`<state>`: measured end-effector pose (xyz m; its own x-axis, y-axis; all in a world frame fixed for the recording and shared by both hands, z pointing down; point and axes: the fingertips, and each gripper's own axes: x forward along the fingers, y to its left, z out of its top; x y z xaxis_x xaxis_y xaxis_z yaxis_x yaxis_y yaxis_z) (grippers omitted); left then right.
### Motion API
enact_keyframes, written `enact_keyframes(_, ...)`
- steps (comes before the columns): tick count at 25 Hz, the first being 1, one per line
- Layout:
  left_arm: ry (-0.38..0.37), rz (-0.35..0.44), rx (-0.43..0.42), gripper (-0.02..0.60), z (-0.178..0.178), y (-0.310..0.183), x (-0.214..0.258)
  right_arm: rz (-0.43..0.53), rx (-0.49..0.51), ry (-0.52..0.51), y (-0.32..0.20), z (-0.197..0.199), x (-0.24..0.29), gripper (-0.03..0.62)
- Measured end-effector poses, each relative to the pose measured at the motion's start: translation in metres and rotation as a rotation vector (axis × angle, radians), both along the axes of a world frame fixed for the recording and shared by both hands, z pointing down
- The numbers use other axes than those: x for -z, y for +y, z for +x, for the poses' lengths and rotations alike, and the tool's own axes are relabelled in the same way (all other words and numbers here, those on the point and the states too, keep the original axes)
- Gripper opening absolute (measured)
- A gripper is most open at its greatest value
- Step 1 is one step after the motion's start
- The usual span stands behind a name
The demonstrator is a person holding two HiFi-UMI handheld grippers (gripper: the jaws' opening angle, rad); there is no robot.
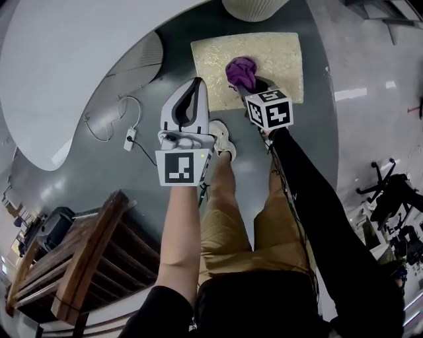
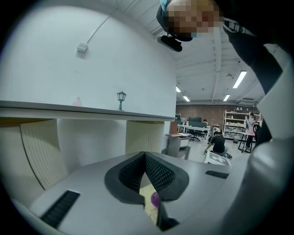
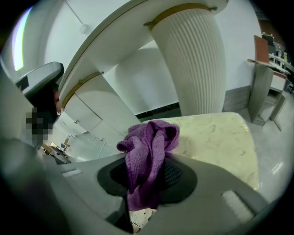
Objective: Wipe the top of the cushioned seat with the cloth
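left gripper (image 1: 195, 84) is held just short of the near-left corner of the seat (image 1: 281, 56), jaws closed w/ nothing between, prob. kept clear. right gripper (image 1: 249, 84) is clamped on the purple cloth (image 1: 240, 68), bunched mid-seat for wiping. bare top is left either side; table base (image 1: 254, 8) is set just past the far edge.

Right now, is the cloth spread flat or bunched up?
Bunched: the purple cloth hangs in crumpled folds, pinched between the right tongs, not spread out.
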<state>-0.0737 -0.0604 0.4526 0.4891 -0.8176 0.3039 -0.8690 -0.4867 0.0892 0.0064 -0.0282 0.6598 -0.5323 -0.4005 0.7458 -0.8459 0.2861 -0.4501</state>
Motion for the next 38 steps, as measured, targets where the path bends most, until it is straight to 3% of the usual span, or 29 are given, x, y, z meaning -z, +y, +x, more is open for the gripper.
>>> enact_keyframes(9, 0.006, -0.016, 0.005, 0.006, -0.076, -0.001, -0.001, -0.094, 0.091, -0.028, 0.015, -0.115, -0.024, 0.114)
enact_keyframes(15, 0.021, -0.025, -0.017, 0.006, -0.085, -0.001, -0.004, -0.198, 0.103, 0.043, 0.028, -0.125, -0.051, 0.114)
enact_keyframes(26, 0.026, -0.018, -0.007, 0.006, -0.041, -0.005, -0.002, -0.175, 0.030, 0.046, 0.020, -0.045, -0.045, 0.114)
enact_keyframes(38, 0.021, -0.027, -0.032, 0.006, 0.058, -0.006, -0.004, -0.184, -0.084, 0.154, 0.018, 0.113, -0.049, 0.114)
